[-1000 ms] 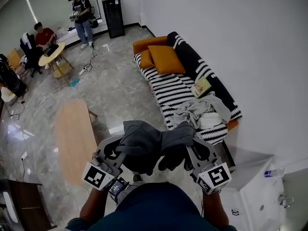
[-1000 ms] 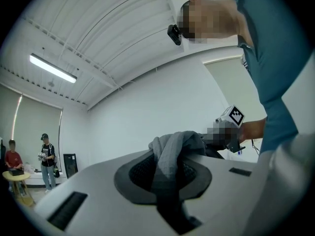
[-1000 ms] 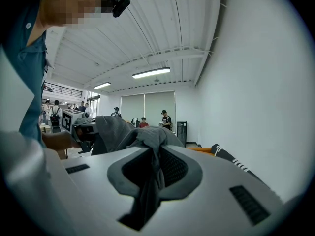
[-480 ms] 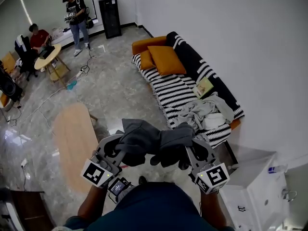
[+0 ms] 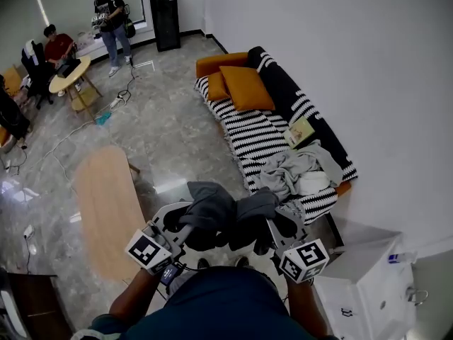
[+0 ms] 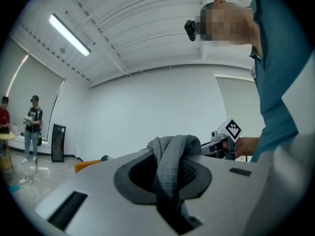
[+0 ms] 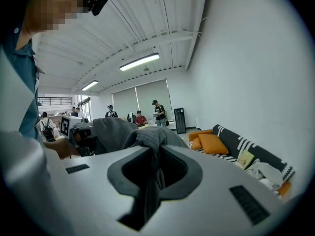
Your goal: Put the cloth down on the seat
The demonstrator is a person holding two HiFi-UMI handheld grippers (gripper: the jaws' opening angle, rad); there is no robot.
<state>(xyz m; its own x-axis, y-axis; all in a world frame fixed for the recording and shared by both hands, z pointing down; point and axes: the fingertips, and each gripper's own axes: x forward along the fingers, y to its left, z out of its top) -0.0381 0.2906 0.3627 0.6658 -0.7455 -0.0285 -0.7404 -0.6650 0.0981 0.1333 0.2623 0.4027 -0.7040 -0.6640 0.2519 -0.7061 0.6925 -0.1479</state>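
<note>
Left tongs [image 5: 182, 223] stay clamped on the grey cloth [image 5: 211, 207], right tongs [image 5: 273, 224] on its other end. Both have dipped lower in frame, cloth bunching between them. The striped sofa seat [image 5: 251, 137], centre-right, is not yet reached.

Dark grey cloth [image 5: 212, 207] against a glossy grey floor [image 5: 170, 133] veined like marble. The sofa [image 5: 258, 137] is striped black and white, its cushions [image 5: 244, 87] orange, the heap of clothes [image 5: 297, 167] on it pale grey and white, the book [image 5: 297, 128] beside them yellow-green. The low table [image 5: 106, 204] is pale wood, the wall [image 5: 354, 62] white, the tall cabinet [image 5: 168, 20] black, the person's shirt [image 5: 219, 307] teal.
</note>
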